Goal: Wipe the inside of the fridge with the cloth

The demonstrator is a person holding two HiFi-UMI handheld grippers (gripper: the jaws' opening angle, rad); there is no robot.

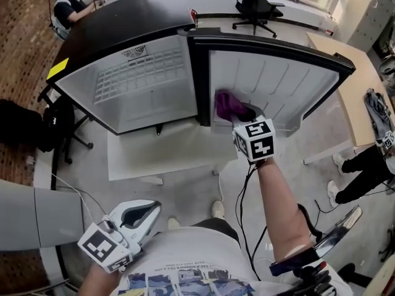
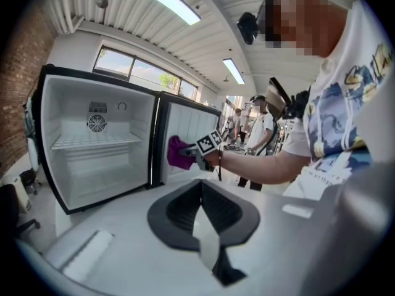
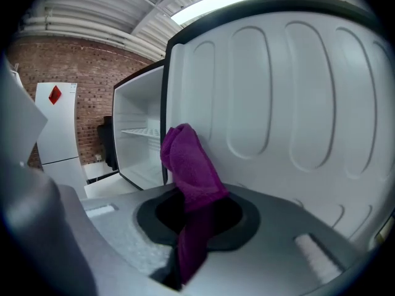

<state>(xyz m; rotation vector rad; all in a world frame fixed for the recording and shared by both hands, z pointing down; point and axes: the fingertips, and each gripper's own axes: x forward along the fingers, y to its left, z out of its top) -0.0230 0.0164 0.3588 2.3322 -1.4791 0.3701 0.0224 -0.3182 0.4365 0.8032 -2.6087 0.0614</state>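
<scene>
A small black fridge (image 1: 142, 85) stands open, its white inside and wire shelf (image 2: 99, 142) bare. Its door (image 1: 278, 85) is swung out to the right and shows a ribbed white liner (image 3: 290, 103). My right gripper (image 1: 244, 117) is shut on a purple cloth (image 1: 227, 105) and holds it against the lower left of that liner, near the hinge. The cloth (image 3: 191, 171) sticks up between the jaws. My left gripper (image 1: 148, 217) hangs low by my body, far from the fridge, with its jaws together and nothing in them. From there it sees the cloth (image 2: 179, 153).
A white sheet (image 1: 166, 153) lies on the floor under the fridge. Behind it are an office chair (image 1: 256, 8) and a seated person (image 1: 68, 8). A wooden table (image 1: 358, 85) and another person (image 1: 364, 165) are at the right, a black bag (image 1: 18, 125) at the left.
</scene>
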